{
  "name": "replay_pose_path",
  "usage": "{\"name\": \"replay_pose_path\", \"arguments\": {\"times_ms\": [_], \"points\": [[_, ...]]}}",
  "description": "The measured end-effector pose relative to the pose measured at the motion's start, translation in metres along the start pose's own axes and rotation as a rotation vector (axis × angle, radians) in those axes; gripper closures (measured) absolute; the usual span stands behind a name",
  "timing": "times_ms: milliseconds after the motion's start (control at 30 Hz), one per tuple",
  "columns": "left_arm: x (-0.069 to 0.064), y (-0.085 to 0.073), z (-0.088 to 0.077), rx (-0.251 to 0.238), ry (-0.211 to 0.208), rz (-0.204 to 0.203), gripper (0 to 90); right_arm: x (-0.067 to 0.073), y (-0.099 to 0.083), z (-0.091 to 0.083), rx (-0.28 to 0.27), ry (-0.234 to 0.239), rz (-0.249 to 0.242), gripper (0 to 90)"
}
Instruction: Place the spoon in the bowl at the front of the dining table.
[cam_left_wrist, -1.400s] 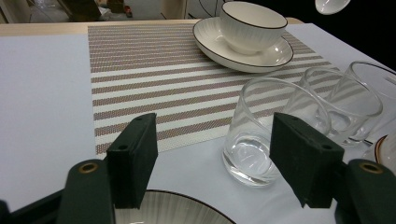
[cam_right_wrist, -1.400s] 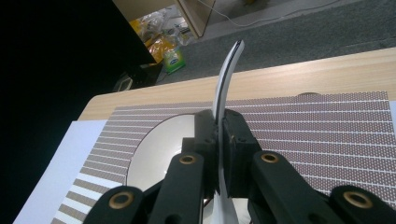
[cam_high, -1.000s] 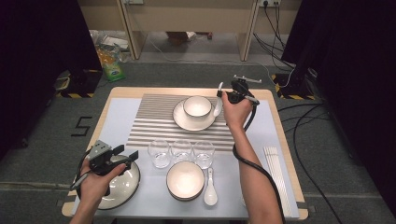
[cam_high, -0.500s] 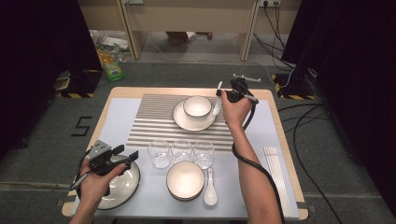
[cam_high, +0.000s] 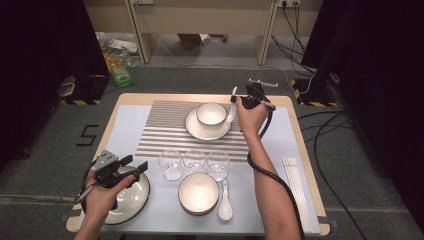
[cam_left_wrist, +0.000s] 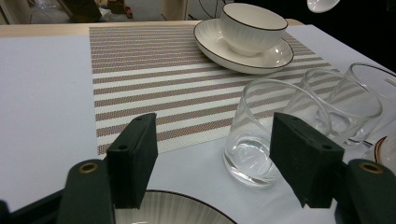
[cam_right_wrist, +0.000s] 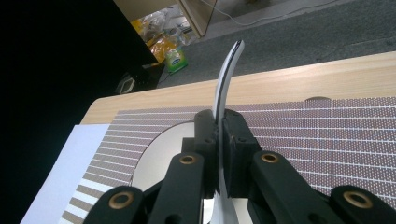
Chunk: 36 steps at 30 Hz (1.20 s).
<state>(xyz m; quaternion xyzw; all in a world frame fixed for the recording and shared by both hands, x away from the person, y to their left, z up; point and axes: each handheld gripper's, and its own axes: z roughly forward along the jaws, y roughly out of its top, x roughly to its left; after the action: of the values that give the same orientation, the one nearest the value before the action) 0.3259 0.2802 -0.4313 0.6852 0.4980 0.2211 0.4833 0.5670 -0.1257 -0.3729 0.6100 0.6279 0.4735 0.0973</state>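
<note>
White spoon (cam_right_wrist: 227, 74) is pinched in the right claw (cam_high: 239, 102), jaws pressed together on its handle. In the right gripper view it's seen edge-on: a thin curved sliver running up from betw. the pads, long axis in line w/ the jaws, upper end arcing away from the claw toward the counter's far edge. In the high view the spoon (cam_high: 232, 107) hangs off the claw's left side, long axis roughly along the counter's depth, its wider end toward the person, just beside the rim of the bowl (cam_high: 211, 113). Can't tell if spoon touches the bowl or plate.

Bowl sits on a white plate (cam_high: 196, 129), both on the striped mat (cam_high: 165, 130), left of the right claw. Nearer the person, well apart from that claw: three clear glasses (cam_high: 195, 162) in a row, then a second bowl (cam_high: 198, 192) w/ a second spoon (cam_high: 224, 202) flat beside it, handle pointing away from the person. A bundle of chopsticks (cam_high: 296, 190) lies by the counter's (cam_high: 130, 120) right edge.

Left claw (cam_high: 131, 167) is spread, nothing betw. its jaws, held over the dark-rimmed plate (cam_high: 135, 200) at the near-left corner. In the left gripper view the nearest glass (cam_left_wrist: 254, 130) stands ahead of the open jaws, not touched.
</note>
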Motion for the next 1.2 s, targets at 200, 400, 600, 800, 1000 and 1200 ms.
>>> {"name": "replay_pose_path", "arguments": {"times_ms": [200,400,600,800,1000,1200], "points": [[0.0,0.0,0.0,0.004,0.0,-0.002,31.8,-0.001,0.001,0.001,-0.003,-0.002,-0.004,85.8],[0.0,0.0,0.0,0.003,-0.002,-0.002,31.8,-0.001,0.001,0.003,0.002,0.0,0.003,85.8],[0.0,0.0,0.0,0.005,-0.003,-0.001,31.8,-0.001,0.001,0.005,0.006,-0.002,0.004,85.8],[0.0,0.0,0.0,0.009,-0.006,0.0,31.8,0.0,0.001,0.008,0.007,-0.001,0.001,85.8],[0.0,0.0,0.001,0.01,-0.008,0.001,31.8,0.002,0.001,0.009,0.009,0.002,0.001,85.8],[0.0,0.0,0.0,0.008,-0.008,-0.001,31.7,0.003,0.002,0.011,0.011,0.001,0.0,85.8]]}}
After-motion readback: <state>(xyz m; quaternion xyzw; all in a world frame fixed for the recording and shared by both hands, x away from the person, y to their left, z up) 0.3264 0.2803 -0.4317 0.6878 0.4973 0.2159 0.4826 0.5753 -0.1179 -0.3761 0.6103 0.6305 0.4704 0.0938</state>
